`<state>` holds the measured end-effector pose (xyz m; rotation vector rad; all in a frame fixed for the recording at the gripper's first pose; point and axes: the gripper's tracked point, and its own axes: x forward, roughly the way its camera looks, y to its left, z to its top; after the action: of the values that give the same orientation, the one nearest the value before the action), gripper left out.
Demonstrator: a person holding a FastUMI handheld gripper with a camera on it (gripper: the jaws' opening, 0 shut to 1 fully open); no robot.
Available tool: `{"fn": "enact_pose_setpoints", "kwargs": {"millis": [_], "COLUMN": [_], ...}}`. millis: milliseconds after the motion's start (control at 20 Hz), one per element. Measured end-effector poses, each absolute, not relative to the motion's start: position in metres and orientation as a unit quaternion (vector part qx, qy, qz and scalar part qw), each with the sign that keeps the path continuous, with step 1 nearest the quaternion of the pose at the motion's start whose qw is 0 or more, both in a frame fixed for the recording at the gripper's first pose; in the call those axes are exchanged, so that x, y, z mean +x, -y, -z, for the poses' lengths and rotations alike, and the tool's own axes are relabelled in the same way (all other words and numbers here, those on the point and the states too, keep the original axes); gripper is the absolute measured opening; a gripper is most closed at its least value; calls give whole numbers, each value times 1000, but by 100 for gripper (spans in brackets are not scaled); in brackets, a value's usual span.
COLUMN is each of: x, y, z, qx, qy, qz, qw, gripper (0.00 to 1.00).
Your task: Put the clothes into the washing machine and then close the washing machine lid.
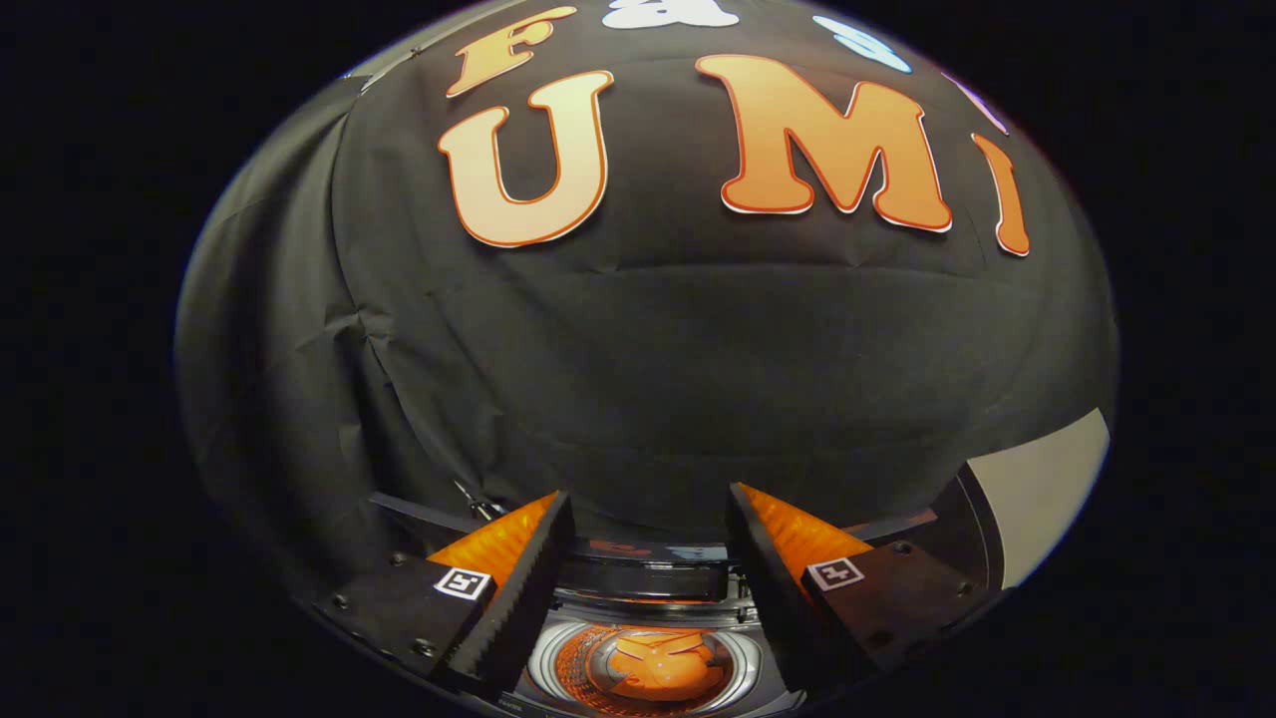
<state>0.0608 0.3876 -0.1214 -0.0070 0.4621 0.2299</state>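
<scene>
My gripper (650, 499) is open, with a wide gap between its fingers and nothing held. Below and between the fingers lies the washing machine's round drum opening (543, 666), seen from above. Inside the drum sits an orange garment (663, 666), bunched up. Just beyond the opening, between the fingertips, stands the dark raised lid (643, 578) of the machine, glossy and reflecting light. The gripper hangs above the machine, apart from the garment.
The booth's black cloth wall (698, 349) rises right behind the machine. A pale panel (1052, 484) shows past the right finger.
</scene>
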Motion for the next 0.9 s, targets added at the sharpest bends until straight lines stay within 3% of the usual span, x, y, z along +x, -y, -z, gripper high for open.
{"fn": "enact_pose_setpoints", "kwargs": {"millis": [900], "x": [-6], "y": [-387], "z": [132], "qx": [-17], "qy": [-178], "qz": [-125], "qw": [976], "gripper": [100]}}
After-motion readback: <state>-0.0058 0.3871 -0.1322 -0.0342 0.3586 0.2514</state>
